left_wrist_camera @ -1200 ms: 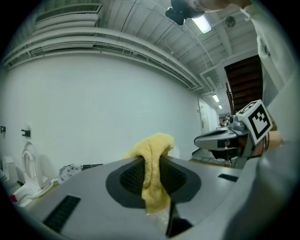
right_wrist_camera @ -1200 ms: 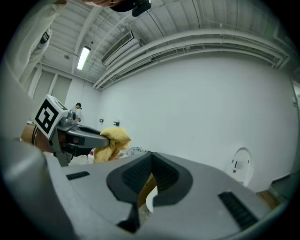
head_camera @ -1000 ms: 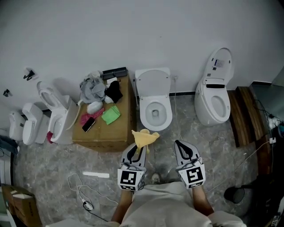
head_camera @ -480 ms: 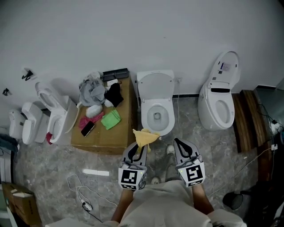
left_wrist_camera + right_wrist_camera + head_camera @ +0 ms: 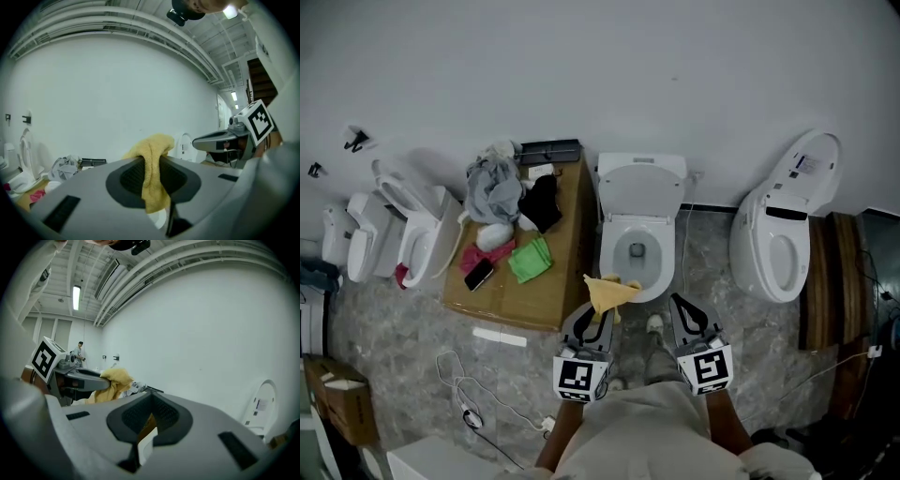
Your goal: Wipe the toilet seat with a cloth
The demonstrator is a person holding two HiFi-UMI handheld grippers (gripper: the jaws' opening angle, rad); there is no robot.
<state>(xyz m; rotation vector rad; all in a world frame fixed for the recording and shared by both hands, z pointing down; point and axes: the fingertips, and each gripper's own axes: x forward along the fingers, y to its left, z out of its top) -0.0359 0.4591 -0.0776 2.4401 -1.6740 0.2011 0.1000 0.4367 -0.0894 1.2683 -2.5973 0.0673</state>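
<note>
Head view puts us at the approach step: left tongs (image 5: pixel 592 323) clamped on the yellow cloth (image 5: pixel 609 292), right tongs (image 5: pixel 684 317) closed on nothing, toilet seat (image 5: pixel 614 246) just ahead, so next we'd lower the cloth onto it.

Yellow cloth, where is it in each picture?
Head view: the yellow cloth is near the middle, sticking out of the left gripper, just in front of the middle toilet.
Left gripper view: dead centre, pinched between the jaws, one end hanging down.
Right gripper view: left of centre, held up in the other gripper's jaws.
Shared landmark: the left gripper that grips it.
</note>
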